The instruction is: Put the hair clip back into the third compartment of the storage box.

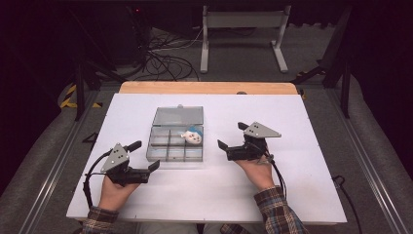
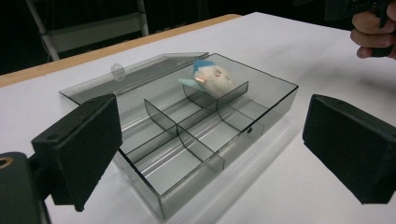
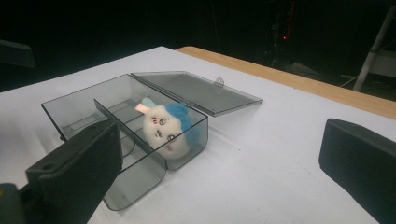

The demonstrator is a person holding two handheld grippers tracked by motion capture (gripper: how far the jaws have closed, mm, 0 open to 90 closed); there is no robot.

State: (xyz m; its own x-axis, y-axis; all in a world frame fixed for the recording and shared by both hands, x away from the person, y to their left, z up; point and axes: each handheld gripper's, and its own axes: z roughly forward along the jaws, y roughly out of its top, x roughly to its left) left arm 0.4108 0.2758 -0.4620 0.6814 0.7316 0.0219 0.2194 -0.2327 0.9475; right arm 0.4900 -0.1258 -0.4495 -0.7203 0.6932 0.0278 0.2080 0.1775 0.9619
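Observation:
A clear grey compartment box [image 1: 168,152] [image 2: 163,200] [image 3: 74,109] lies on the white table with its lid [image 1: 178,116] [image 2: 149,72] [image 3: 201,91] folded flat open behind it. A small white and blue plush toy [image 1: 192,136] [image 2: 212,77] [image 3: 167,128] sits in the box's far right compartment. My left gripper [image 1: 147,157] [image 2: 210,154] is open, just left of the box's near corner, nothing between its jaws. My right gripper [image 1: 233,138] [image 3: 224,177] is open too, to the right of the box, empty and pointed toward it.
The white table [image 1: 209,190] has a wooden strip [image 1: 209,87] along its far edge. Beyond it on the floor stand a metal frame [image 1: 243,29] and tangled cables [image 1: 165,61]. Bare table surface lies right of the box and in front of it.

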